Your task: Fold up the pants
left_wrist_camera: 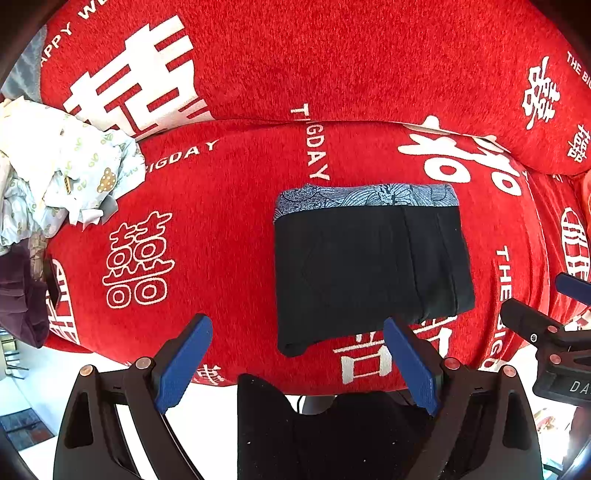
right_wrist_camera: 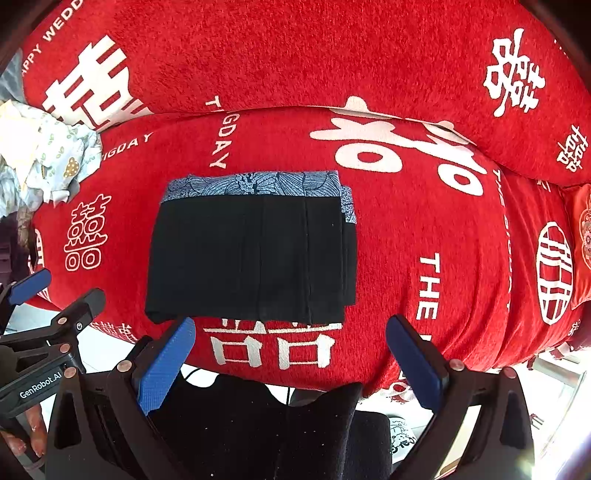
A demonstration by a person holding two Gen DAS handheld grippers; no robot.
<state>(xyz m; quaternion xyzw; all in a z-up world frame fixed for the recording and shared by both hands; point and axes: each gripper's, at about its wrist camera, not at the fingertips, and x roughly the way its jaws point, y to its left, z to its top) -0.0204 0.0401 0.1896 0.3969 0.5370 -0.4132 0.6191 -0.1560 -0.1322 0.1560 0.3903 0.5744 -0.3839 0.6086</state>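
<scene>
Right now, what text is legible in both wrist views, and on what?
"THE BIGDAY", partly cut off: red sofa cover.
"HAPPY WEDD", cut off: cover's backrest.
White double-happiness characters: all over the cover.
"GenRobot.AI": body of the left tool.
"DA", cut off: body of the right tool.
Folded black pants: no text.
Print on the crumpled light cloth: pattern, no words.
</scene>
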